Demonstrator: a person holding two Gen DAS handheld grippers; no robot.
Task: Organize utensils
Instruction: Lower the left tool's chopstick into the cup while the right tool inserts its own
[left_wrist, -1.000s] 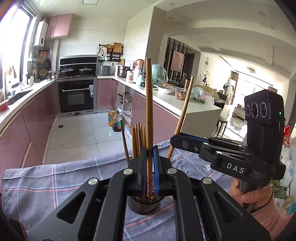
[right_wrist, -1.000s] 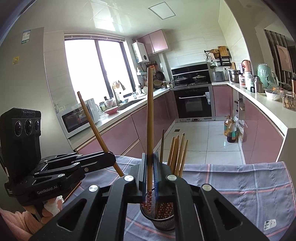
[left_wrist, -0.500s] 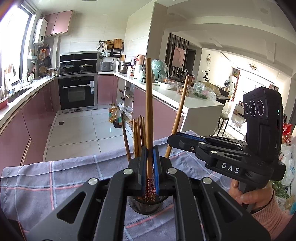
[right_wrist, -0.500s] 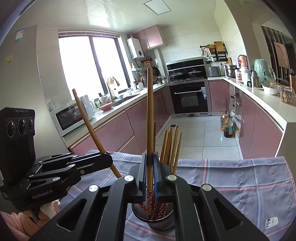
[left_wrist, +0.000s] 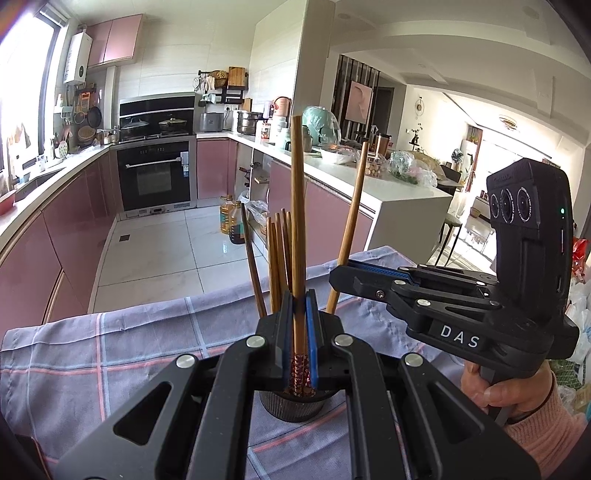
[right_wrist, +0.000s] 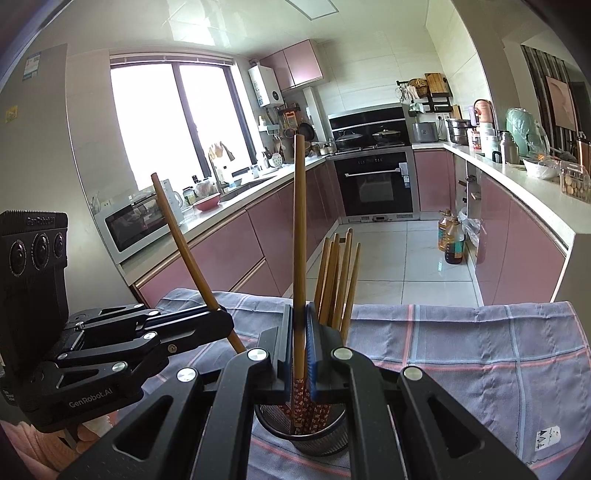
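A mesh holder (right_wrist: 317, 435) is set on a checked cloth (right_wrist: 461, 350) spread over the worktop, and a bundle of wooden chopsticks (right_wrist: 336, 280) is stood in it, patterned red ends down and plain ends fanned upward. In the left wrist view the holder (left_wrist: 291, 408) is seen just under the fingers, with the bundle (left_wrist: 277, 258) risen behind them.

One chopstick (left_wrist: 297, 229) is clamped upright between the blue pads of the left hand-held gripper (left_wrist: 297, 325), its patterned end reaching down into the holder. A second chopstick (right_wrist: 299, 251) is clamped the same way by the right hand-held gripper (right_wrist: 299, 343), its lower end also inside the holder. From each camera the other hand-held gripper is seen to the side with its chopstick tilted: the right one (left_wrist: 341, 275) on the right, the left one (right_wrist: 221, 319) on the left. A hand (left_wrist: 491, 387) in a pink sleeve is wrapped round the handle of the right one.

The cloth is laid in grey-purple with pink and pale lines, and its far edge hangs toward a white tiled floor (left_wrist: 155, 251). Beyond it, a kitchen with pink cabinets (right_wrist: 517, 240), a black oven (left_wrist: 157, 181), a bright window (right_wrist: 162, 122) and bottles of oil (right_wrist: 450, 240) on the floor can be made out.

Compared with a second ago, both held chopsticks have been lowered: their tops now sit further down in each view, and more of the room's ceiling is shown.
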